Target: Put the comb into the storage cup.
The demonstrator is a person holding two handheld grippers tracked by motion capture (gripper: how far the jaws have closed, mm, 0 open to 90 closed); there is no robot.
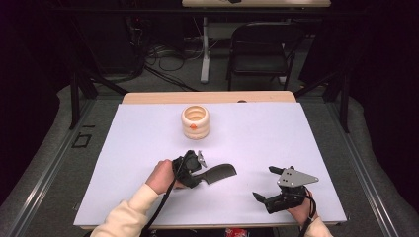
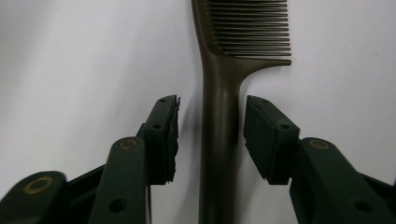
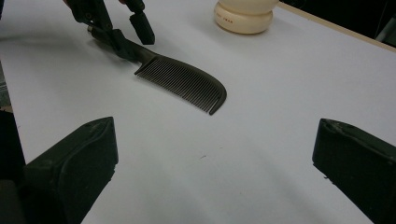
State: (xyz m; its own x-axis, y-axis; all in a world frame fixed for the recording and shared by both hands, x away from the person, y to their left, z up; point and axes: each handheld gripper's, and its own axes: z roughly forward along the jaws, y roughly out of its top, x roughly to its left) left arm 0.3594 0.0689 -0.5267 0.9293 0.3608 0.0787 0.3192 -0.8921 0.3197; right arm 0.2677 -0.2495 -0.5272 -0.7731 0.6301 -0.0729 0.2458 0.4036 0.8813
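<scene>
One cream ribbed pot (image 1: pixel 195 122), contents unseen.

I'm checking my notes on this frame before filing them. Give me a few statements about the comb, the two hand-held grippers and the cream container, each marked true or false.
1. The comb lies flat on the white table. True.
2. The left hand-held gripper has its jaws on either side of the comb's handle. True; a gap shows at each pad.
3. The right hand-held gripper grips the comb's teeth. False: its jaws stand wide apart over bare table, away from the comb.
4. The cream ribbed container lies tipped on its side. False: it stands upright, farther back on the table.
5. The comb is dark. True.
</scene>
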